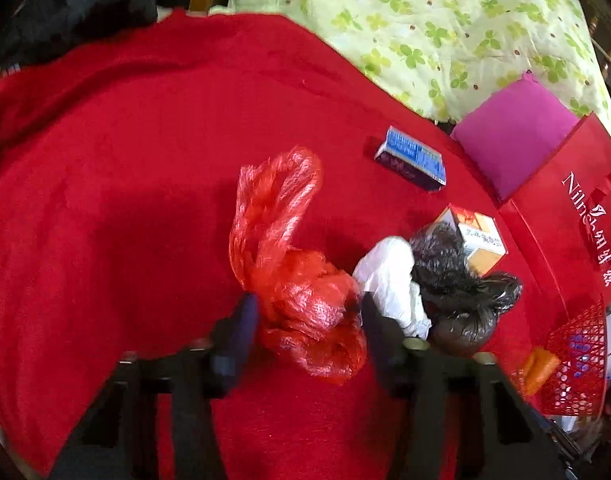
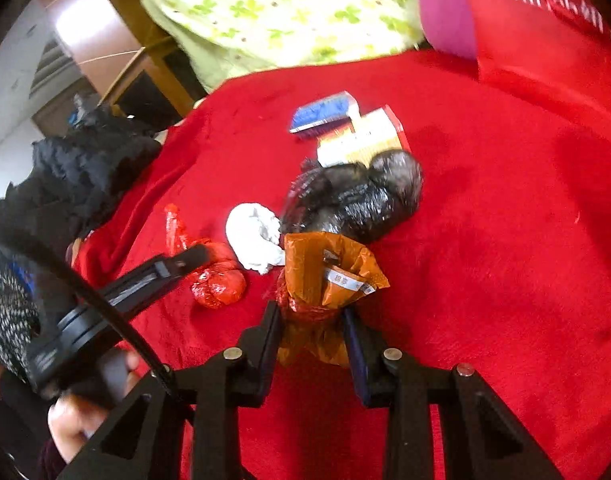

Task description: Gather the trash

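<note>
Red crinkled plastic bag (image 1: 305,300) lies on the red blanket (image 1: 125,200) between the left gripper (image 1: 305,316) fingers, narrowed about it; squeeze the bunched middle before lifting. Right gripper (image 2: 311,320) fingers pinch an orange wrapper (image 2: 329,276); keep it clamped.

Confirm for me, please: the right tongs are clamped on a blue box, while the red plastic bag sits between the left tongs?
Not quite. The right tongs are clamped on an orange wrapper, as the right wrist view shows; the blue box lies untouched. The red plastic bag does sit between the left tongs.
</note>
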`<state>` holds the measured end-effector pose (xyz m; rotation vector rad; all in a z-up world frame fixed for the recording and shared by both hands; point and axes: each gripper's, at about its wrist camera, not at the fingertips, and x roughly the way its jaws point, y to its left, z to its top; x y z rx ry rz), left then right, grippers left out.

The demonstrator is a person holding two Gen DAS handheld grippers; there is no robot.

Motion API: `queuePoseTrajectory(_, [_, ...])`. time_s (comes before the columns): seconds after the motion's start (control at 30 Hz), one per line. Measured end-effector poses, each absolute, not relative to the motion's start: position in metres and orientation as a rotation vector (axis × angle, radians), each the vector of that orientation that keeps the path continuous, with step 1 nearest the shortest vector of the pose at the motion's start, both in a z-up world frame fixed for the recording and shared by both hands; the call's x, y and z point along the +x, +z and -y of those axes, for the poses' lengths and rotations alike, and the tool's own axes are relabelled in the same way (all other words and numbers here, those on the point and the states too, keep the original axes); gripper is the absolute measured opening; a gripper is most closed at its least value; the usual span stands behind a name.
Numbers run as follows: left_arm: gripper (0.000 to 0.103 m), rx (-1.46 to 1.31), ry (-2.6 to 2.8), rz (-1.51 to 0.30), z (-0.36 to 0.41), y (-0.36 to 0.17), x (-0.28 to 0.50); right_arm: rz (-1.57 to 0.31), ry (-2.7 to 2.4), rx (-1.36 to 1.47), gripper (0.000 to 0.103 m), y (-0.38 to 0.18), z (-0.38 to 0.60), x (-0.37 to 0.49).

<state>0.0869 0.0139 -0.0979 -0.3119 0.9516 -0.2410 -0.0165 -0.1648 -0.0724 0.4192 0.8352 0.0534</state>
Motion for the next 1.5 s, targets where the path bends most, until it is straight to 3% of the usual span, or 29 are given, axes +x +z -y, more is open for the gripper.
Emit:
queuePoseTrajectory(0.23, [0.022, -0.337, -0.256, -0.905, -0.023, -0.085, 0.066, -0.768, 0.055, 0.376, 0.033, -0.06, 0.163, -0.03])
queuePoseTrajectory(0.27, [0.009, -0.32, -0.245, -0.888, -0.022, -0.08, 0.06, -0.759, 0.055, 0.372, 0.033, -0.058, 0.163, -0.032])
queuePoseTrajectory(0.43, [0.007, -0.232, -0.246, -0.825, -0.017, -0.063, 0.042, -0.711, 0.056, 0.365, 0.033, -0.051, 0.169, -0.041])
queuePoseTrajectory(0.57, [0.007, -0.32, -0.237, -0.866, -0.033, -0.07, 0.05, -0.704, 0.05, 0.385, 0.033, -0.05, 0.175, -0.046])
queuePoseTrajectory(0.63, [0.013, -0.344, -0.223, -0.872, -0.037, -0.072, 0.052, -0.699, 0.042, 0.381, 0.033, -0.05, 0.178, -0.051])
queuePoseTrajectory(0.67, [0.021, -0.349, -0.228, -0.875, -0.035, -0.073, 0.052, -0.699, 0.036, 0.381, 0.033, -0.051, 0.18, -0.053])
queuePoseTrajectory(0.73, [0.05, -0.343, -0.218, -0.875, -0.032, -0.074, 0.053, -0.704, 0.031, 0.391, 0.033, -0.053, 0.183, -0.053])
queuePoseTrajectory(0.77, [0.078, -0.331, -0.189, -0.875, -0.032, -0.076, 0.052, -0.707, 0.029, 0.399, 0.033, -0.054, 0.185, -0.052])
queuePoseTrajectory(0.8, [0.085, -0.321, -0.157, -0.867, -0.031, -0.078, 0.053, -0.709, 0.028, 0.401, 0.033, -0.055, 0.184, -0.051])
queuePoseTrajectory(0.93, [0.085, -0.309, -0.151, -0.917, -0.024, -0.097, 0.057, -0.707, 0.033, 0.393, 0.033, -0.055, 0.181, -0.052])
queuePoseTrajectory(1.03, [0.081, -0.322, -0.169, -0.925, -0.021, -0.105, 0.058, -0.713, 0.036, 0.393, 0.033, -0.057, 0.18, -0.05])
queuePoseTrajectory(1.1, [0.055, -0.351, -0.184, -0.928, -0.024, -0.109, 0.059, -0.717, 0.035, 0.392, 0.033, -0.058, 0.179, -0.05])
queuePoseTrajectory(1.17, [0.048, -0.374, -0.2, -0.916, -0.026, -0.106, 0.058, -0.71, 0.029, 0.38, 0.033, -0.057, 0.179, -0.051])
queuePoseTrajectory(1.5, [0.043, -0.23, -0.218, -0.74, -0.007, -0.035, 0.02, -0.652, 0.023, 0.376, 0.033, -0.042, 0.186, -0.061])
